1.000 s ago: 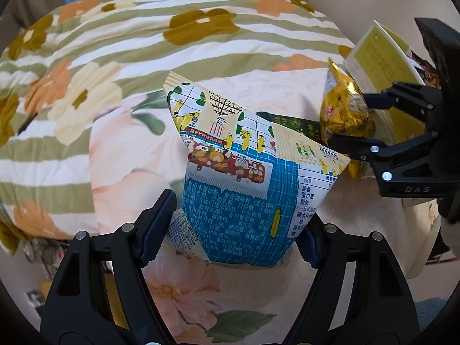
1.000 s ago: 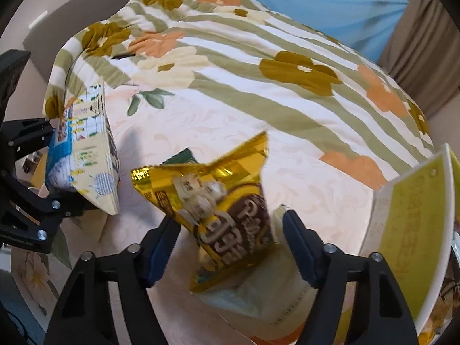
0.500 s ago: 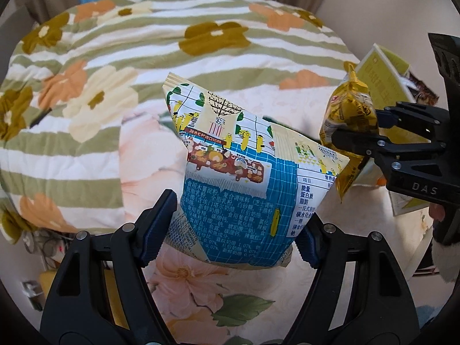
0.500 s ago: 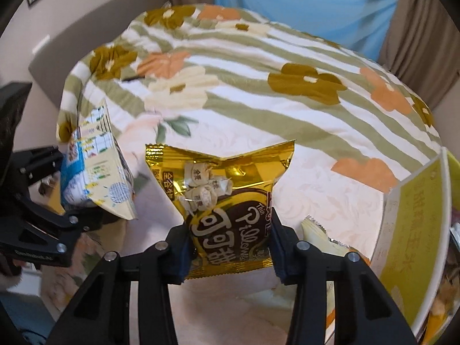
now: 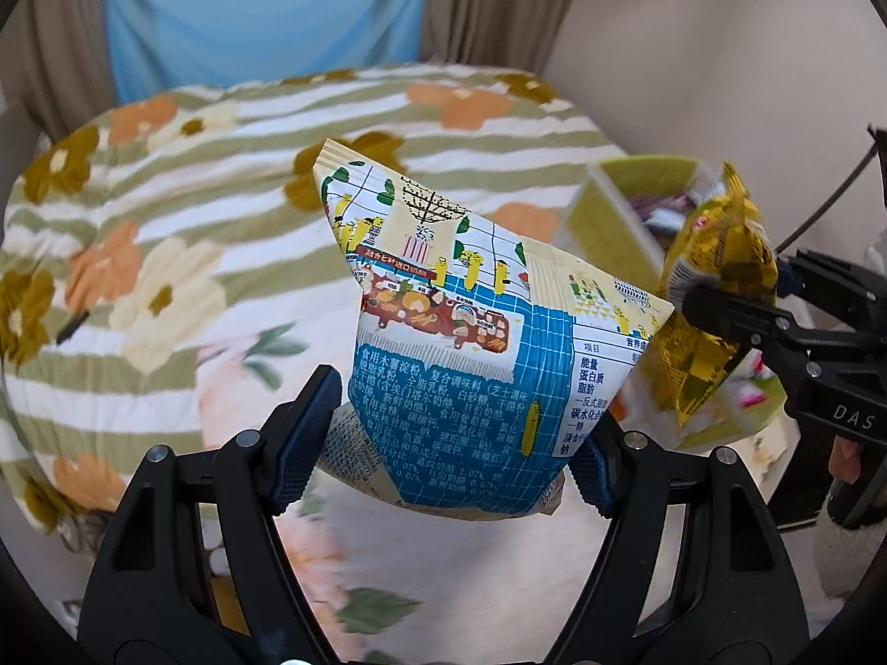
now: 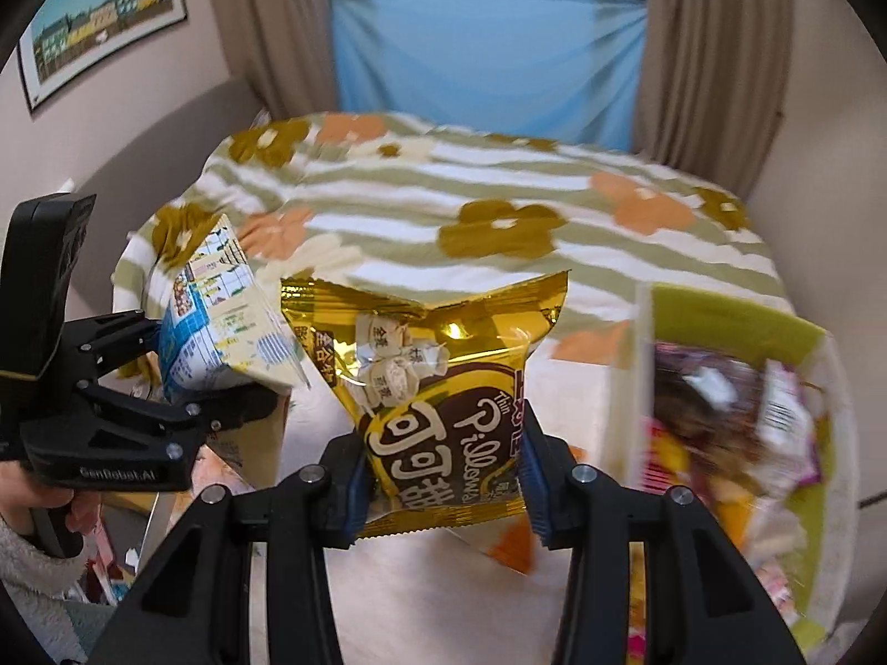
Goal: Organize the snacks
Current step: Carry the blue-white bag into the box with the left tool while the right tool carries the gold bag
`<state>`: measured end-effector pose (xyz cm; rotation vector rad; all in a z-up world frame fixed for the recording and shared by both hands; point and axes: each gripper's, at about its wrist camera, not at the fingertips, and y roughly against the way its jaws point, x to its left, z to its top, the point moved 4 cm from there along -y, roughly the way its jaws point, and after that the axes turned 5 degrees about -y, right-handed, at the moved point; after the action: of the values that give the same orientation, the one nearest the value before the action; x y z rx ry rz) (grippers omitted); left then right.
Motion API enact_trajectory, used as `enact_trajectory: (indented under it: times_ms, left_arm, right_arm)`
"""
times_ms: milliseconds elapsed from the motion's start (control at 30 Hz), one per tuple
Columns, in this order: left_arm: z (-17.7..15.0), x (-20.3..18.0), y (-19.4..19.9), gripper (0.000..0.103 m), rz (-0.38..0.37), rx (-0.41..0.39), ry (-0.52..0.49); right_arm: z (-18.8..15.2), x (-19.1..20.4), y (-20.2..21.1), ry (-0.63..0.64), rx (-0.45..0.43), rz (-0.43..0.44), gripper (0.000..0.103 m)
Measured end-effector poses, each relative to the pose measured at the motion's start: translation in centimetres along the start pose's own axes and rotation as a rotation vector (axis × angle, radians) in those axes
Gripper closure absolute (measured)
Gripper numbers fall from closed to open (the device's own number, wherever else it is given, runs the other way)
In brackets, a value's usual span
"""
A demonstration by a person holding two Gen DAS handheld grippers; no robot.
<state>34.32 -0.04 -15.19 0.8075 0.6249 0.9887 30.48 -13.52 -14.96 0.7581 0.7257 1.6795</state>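
Both bags are up in the air! The left gripper (image 5: 449, 449) is clenched on the blue-and-cream snack bag (image 5: 471, 354), blue pads pressing its lower corners, and the bag stands nearly upright, clear of the floral bedspread (image 5: 183, 233). The right gripper (image 6: 441, 485) is clamped on the gold cocoa Pillows bag (image 6: 438, 388), pinching it low on both sides.

This reads as the carry step: two snacks picked, neither stowed. The likely target is the green box (image 6: 798, 332) at about three o'clock of the gold bag in the right wrist view, already stuffed with packets (image 6: 720, 415). In the left wrist view that box (image 5: 604, 227) sits at two o'clock behind the blue bag.

The next move looks like a swing over the box wall, then a release from low down. The gold bag is nearer, so it probably goes first; the two grippers are close together and could bump.

What's unclear: the box contents are smeared by motion blur, its right side is cut off, and how much room remains inside is impossible to judge.
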Motion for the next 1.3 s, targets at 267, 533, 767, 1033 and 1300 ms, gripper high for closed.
enact_trajectory:
  times_ms: [267,533,767,1033,1300]
  left_arm:
    - [4.2,-11.7,0.4,0.03,-0.055,-0.062,-0.007]
    - [5.0,-22.5,-2.7,0.03,-0.094,-0.046,-0.052]
    - [4.4,-28.3,-5.3,0.03,-0.083,-0.018,-0.071]
    - [3.6,-29.9,-7.6,0.002,-0.013,-0.008,-0.029]
    - [2.8,-28.6,-5.8,0.002,0.035,-0.017,0.021]
  right_arm:
    - [-1.5,-9.3,6.1,-0.073,-0.046,-0.076,0.062]
    - [-3.9,-17.5,9.5,-0.135,-0.054,-0.095,0.062]
    - [-5.4,-22.4,10.9,-0.168,-0.049,-0.095,0.062]
    - [-6.5,-24.4,11.0,-0.178,-0.042,-0.065,0.062]
    - [-6.9,-25.1,10.9,-0.163,-0.033,-0.041,0.062]
